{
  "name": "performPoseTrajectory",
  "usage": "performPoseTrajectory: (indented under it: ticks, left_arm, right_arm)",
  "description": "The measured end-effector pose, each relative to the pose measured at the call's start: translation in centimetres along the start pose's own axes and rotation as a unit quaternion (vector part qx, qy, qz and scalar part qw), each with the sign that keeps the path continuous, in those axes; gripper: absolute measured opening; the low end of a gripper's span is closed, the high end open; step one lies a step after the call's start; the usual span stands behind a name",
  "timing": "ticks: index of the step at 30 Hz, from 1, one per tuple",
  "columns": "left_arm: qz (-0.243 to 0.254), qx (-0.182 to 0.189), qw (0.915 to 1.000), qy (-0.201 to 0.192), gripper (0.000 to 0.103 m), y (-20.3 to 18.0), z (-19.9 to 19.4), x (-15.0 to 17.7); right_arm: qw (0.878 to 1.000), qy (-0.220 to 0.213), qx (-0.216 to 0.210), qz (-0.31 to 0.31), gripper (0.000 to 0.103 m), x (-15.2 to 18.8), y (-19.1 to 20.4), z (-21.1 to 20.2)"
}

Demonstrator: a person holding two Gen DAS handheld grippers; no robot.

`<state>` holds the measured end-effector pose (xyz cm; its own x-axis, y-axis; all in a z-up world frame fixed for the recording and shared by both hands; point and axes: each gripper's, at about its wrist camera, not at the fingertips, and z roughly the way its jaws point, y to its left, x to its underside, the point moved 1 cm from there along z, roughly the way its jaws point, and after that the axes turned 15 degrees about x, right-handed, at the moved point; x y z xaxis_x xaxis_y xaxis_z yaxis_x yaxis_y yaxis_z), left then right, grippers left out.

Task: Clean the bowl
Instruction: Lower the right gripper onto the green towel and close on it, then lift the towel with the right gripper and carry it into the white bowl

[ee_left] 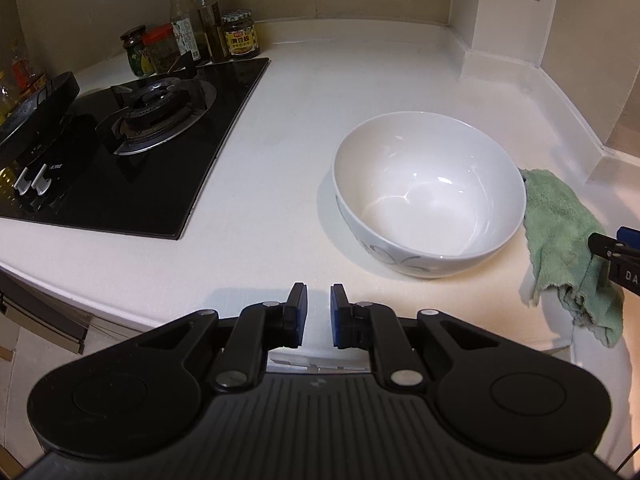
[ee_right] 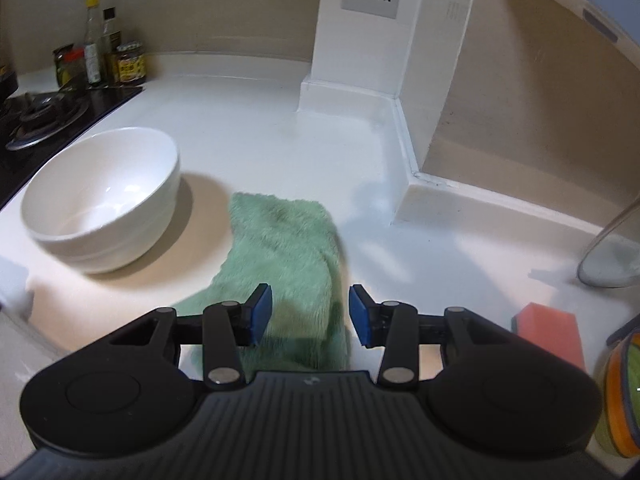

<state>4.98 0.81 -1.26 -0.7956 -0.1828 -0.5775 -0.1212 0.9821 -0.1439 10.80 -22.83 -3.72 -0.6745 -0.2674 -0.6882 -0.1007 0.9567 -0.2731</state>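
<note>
A white bowl (ee_left: pixel 428 192) (ee_right: pixel 100 200) with a faint grey pattern on its outside stands upright and empty on the white countertop (ee_left: pixel 280 120). A crumpled green cloth (ee_left: pixel 560 220) (ee_right: pixel 284 248) lies just right of it, draped toward the counter's front edge. My left gripper (ee_left: pixel 319 304) hovers over the counter's front edge, short of the bowl and to its left, its blue pads a narrow gap apart with nothing between them. My right gripper (ee_right: pixel 310 308) is open wide above the near end of the cloth, pads clear of it; its fingertips (ee_left: pixel 604 246) show at the right edge of the left wrist view.
A black gas hob (ee_left: pixel 140 140) with a dark pan (ee_left: pixel 36 100) lies to the left, with sauce bottles and jars (ee_left: pixel 192 40) behind it. A white wall column (ee_right: pixel 360 40) stands at the back. A pink sponge (ee_right: pixel 548 332) and an orange-green object (ee_right: pixel 624 392) sit right of the cloth.
</note>
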Motion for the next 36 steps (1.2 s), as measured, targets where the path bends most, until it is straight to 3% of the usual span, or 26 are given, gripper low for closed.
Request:
performPoseTrajectory:
  ticks: [7, 14, 18, 30, 33, 36]
  left_arm:
    - [-0.015, 0.001, 0.9998, -0.013, 0.013, 1.2, -0.1, -1.4]
    - [-0.019, 0.001, 0.9997, -0.016, 0.013, 1.8, 0.6, -2.4]
    - [-0.018, 0.001, 0.9997, -0.018, 0.013, 2.0, 0.7, -2.8]
    - [-0.017, 0.005, 0.9997, -0.02, 0.013, 1.9, 0.9, -3.0]
    - [-0.018, 0.004, 0.9996, -0.02, 0.013, 1.9, 0.8, -3.0]
    - [-0.019, 0.003, 0.9995, -0.023, 0.013, 2.1, 0.6, -3.0]
  right_arm:
    - [0.999, 0.042, -0.006, 0.027, 0.037, -0.1, -0.2, 3.5]
    - [0.999, 0.051, -0.001, 0.019, 0.036, -0.1, 0.7, 4.1]
    - [0.999, 0.053, -0.005, 0.01, 0.022, -0.3, 1.3, 3.9]
    - [0.998, 0.054, -0.007, 0.009, 0.022, -0.3, 1.4, 3.8]
    - [0.998, 0.054, -0.011, 0.004, 0.01, -0.4, 1.4, 3.8]
    - [0.999, 0.047, -0.012, -0.008, 0.006, -0.2, 1.7, 3.5]
